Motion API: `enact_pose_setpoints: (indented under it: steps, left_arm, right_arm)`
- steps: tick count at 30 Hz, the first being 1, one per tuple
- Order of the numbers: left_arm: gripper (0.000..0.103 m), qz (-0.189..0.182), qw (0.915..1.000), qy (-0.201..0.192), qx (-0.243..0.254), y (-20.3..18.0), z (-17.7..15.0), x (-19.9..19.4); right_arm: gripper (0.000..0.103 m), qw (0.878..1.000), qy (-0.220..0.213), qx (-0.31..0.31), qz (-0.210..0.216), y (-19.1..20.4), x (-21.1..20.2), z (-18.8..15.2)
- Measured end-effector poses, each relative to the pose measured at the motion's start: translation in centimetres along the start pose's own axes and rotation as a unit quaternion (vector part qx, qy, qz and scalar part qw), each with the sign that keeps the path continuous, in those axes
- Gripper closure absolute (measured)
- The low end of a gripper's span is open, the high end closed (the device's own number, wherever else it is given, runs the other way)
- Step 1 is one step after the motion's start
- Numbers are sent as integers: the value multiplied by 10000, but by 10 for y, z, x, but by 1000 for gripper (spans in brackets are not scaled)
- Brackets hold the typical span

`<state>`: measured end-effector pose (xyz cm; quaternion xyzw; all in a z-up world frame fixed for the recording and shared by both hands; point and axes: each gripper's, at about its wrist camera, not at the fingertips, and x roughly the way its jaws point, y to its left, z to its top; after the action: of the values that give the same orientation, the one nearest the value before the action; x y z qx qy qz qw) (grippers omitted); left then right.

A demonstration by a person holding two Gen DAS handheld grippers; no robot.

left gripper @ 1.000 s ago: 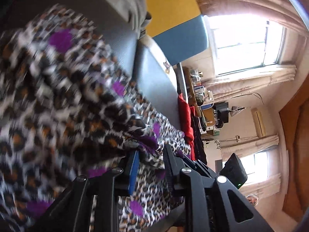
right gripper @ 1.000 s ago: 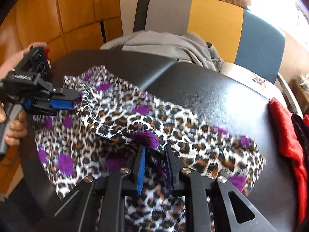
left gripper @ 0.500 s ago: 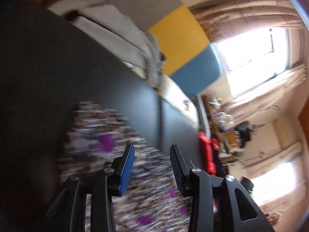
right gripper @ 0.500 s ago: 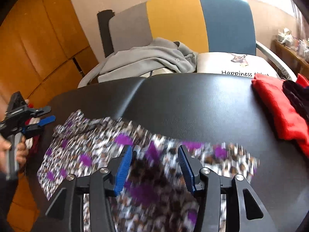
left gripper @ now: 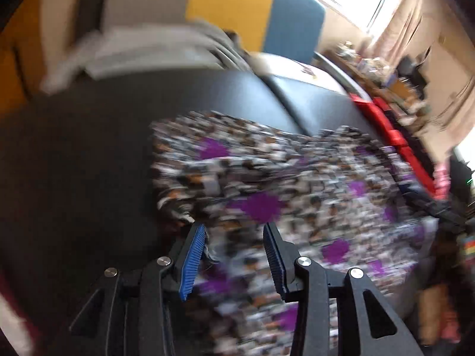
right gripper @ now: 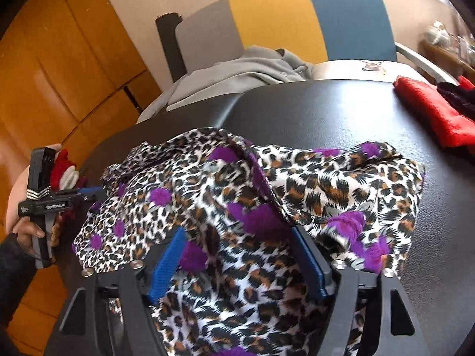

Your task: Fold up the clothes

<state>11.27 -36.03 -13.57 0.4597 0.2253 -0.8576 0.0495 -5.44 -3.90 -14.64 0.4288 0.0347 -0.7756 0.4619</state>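
A leopard-print garment with purple spots (right gripper: 297, 190) lies loosely bunched on the black padded table (right gripper: 326, 109); it also shows, blurred, in the left wrist view (left gripper: 282, 190). My right gripper (right gripper: 237, 237) is open, its jaws wide apart, with folds of the cloth lying between and over them. My left gripper (left gripper: 234, 228) is open over the garment's near left edge and holds nothing. The left gripper shows in the right wrist view (right gripper: 89, 191) at the cloth's left edge.
A red folded garment (right gripper: 433, 109) and a dark one (right gripper: 457, 95) lie at the table's right side. A grey garment (right gripper: 237, 74) is draped on the grey, yellow and blue chair (right gripper: 282, 20) behind the table. Orange wood panels (right gripper: 59, 59) stand at left.
Both grippers have let go of the garment and opened. The cloth has dropped into a loose heap on the table. The left gripper has swung back toward the cloth's left edge.
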Motion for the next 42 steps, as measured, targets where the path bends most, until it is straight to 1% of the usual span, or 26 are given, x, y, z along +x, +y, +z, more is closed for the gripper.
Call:
enact_pose_setpoints:
  steps: [1,4,5,7,8,9,10,12,14,16,19,22,24,27,28,29,30,31,32,33,34,36,37,39,40,42]
  left_arm:
    - [61,-176,9997,7,-150,3,9,5]
    - [69,-456,9922,-569,-1009,30,38,-2]
    - [69,-646,9844,-842,-1400,42,47,-8]
    - [67,-1125,9557,-1447,-2305,74,57,-24]
    - [65,-1243,9436,-1666,-2578,86,59,-33]
    - [63,-1207,9389,-1818,-2664,92,58,-42]
    - [62,-1043,9396,-1924,-2630,95,55,-50]
    - [59,-743,9506,-1917,-2327,92,48,-57]
    - [57,-412,9678,-1651,-1854,84,36,-54]
    - [56,-44,9814,-1356,-1358,75,26,-43]
    - [56,512,9922,-947,-621,57,13,-21]
    - [55,780,9942,-745,-39,30,9,-5]
    - [55,774,9940,-747,194,14,15,1]
    - [54,858,9919,-870,349,2,28,3]
    - [54,966,9910,-835,411,-1,33,7]
    - [54,1155,9897,-707,456,-2,39,13]
    - [61,1331,9884,-558,470,-3,46,20]
    - [66,1442,9876,-451,434,-1,52,25]
    - [67,1435,9881,-470,295,2,59,24]
    - [67,1353,9888,-637,28,8,66,18]
    - [67,1232,9880,-874,-335,17,73,10]
    - [65,961,9786,-1334,-1236,41,83,-8]
    - [65,788,9739,-1451,-1558,51,83,-16]
    - [61,582,9724,-1511,-1680,60,79,-23]
    - [60,599,9752,-1462,-1549,61,75,-23]
    - [57,631,9803,-1362,-1287,61,67,-23]
  right_arm:
    - [25,10000,16,26,-6,-2,1,0]
    - [25,10000,43,-55,-63,-1,3,2]
    - [25,9999,35,-105,-113,0,2,2]
    - [24,9993,-127,-177,-294,1,-7,8]
    - [22,9991,-231,-168,-326,0,-13,12]
    - [20,9989,-323,-129,-330,-3,-20,16]
    - [17,9983,-452,-69,-375,-6,-30,19]
    - [17,9975,-559,-22,-434,-12,-42,22]
    - [15,9967,-618,50,-520,-23,-55,21]
    - [14,9958,-603,140,-679,-34,-66,15]
    - [14,9944,-466,268,-911,-50,-74,2]
    - [15,9938,-339,315,-1007,-63,-73,-3]
    - [17,9951,-309,280,-902,-64,-68,-1]
    - [19,9948,-340,-115,-956,-51,-56,11]
    - [23,9935,-274,-369,-1042,-44,-47,17]
    - [35,9915,-108,-593,-1153,-38,-37,21]
    - [46,9878,179,-833,-1303,-33,-23,24]
    - [70,9876,550,-897,-1167,-32,-8,30]
    - [77,9927,580,-684,-808,-35,-3,38]
    - [77,9962,592,-458,-437,-38,1,46]
    - [77,9989,367,-120,-280,-47,0,57]
    - [75,9967,-192,772,-146,-72,-8,75]
    - [70,9929,-396,1115,-76,-84,-12,81]
    - [56,9917,-476,1166,-246,-92,-18,84]
    - [50,9927,-451,1062,-343,-92,-20,83]
    - [50,9957,-286,726,-496,-89,-22,77]
